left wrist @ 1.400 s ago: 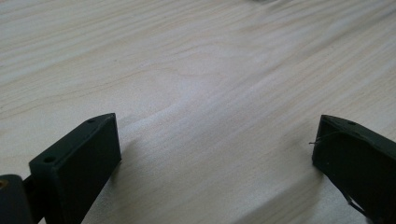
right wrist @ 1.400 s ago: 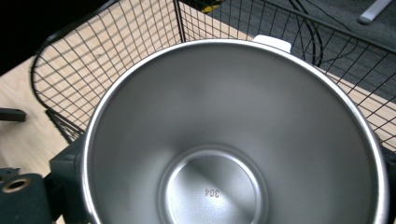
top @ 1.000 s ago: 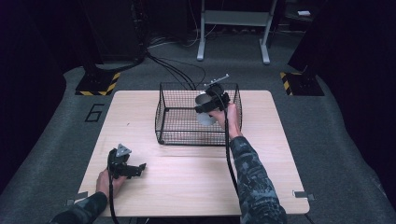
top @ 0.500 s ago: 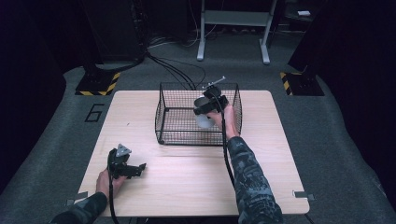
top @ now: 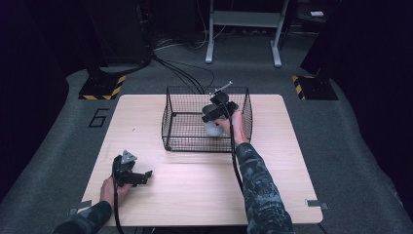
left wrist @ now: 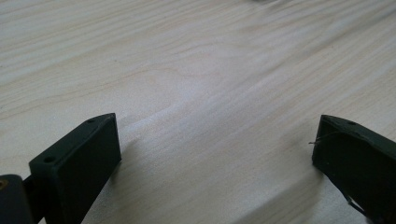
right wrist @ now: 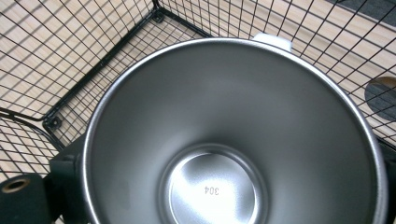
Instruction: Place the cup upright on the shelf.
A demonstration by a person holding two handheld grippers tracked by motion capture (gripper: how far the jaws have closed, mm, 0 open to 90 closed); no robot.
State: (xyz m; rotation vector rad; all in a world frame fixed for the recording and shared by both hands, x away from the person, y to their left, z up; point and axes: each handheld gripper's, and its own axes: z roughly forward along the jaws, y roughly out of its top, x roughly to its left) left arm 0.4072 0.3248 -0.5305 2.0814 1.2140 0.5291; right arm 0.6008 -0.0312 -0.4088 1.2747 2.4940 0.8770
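Observation:
A black wire basket (top: 170, 117) stands on the far middle of the wooden table (top: 195, 180). My right gripper (top: 213, 122) reaches into it from above, shut on a white cup (top: 213, 128) with a steel inside. In the right gripper view the steel cup (right wrist: 233, 135) is seen from above its mouth, marked 304 on the bottom, with a white handle (right wrist: 272, 41) at the far rim and basket mesh (right wrist: 70, 60) around it. My left gripper (top: 141, 176) rests open on the near left of the table. Its jaws stand wide apart over bare wood (left wrist: 210, 93).
The table stands on grey carpet. Black cables (top: 180, 73) run over the floor behind the basket. Yellow-and-black striped feet (top: 102, 87) sit at the far left and right, and a grey stand (top: 243, 24) rises behind.
My right gripper has carried the cup lower and slightly forward into the basket. The left gripper has stayed put.

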